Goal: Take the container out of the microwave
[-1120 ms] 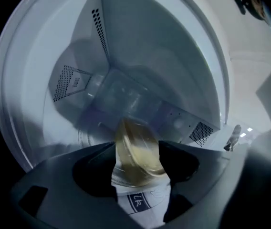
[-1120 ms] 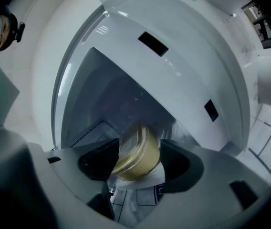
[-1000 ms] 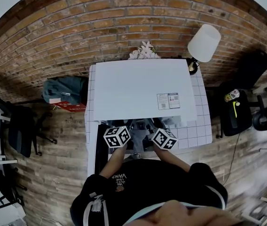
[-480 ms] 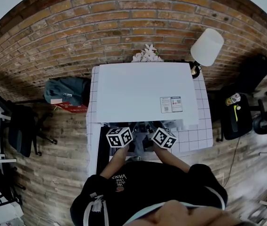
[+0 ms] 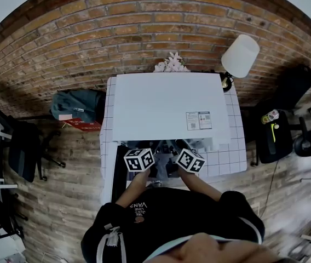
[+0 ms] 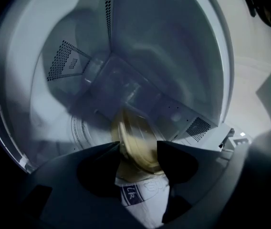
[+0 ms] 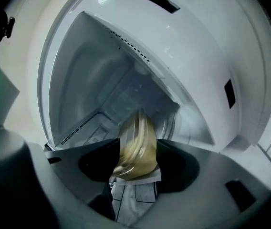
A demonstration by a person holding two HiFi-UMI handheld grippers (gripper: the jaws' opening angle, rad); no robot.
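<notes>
A white microwave (image 5: 169, 106) stands on the tiled table, its cavity open toward me. Both grippers reach into it; their marker cubes (image 5: 139, 159) (image 5: 190, 160) show at the front edge. Inside, a clear container (image 6: 135, 140) with yellowish contents sits above the glass turntable (image 6: 80, 128). My left gripper (image 6: 138, 147) has just been closing, and its dark jaws now press one side of the container. My right gripper (image 7: 138, 149) grips the container (image 7: 136, 147) from the other side. The container looks blurred in both gripper views.
The microwave's dark door (image 5: 117, 171) hangs open on the left. A white lamp (image 5: 240, 52) and flowers (image 5: 170, 63) stand behind the microwave. Bare white tiles (image 5: 229, 152) lie to its right. On the brick floor are a teal bag (image 5: 76, 104) and a black chair (image 5: 276, 133).
Almost nothing differs: both marker cubes stay at the microwave's opening, and the head view has shifted slightly.
</notes>
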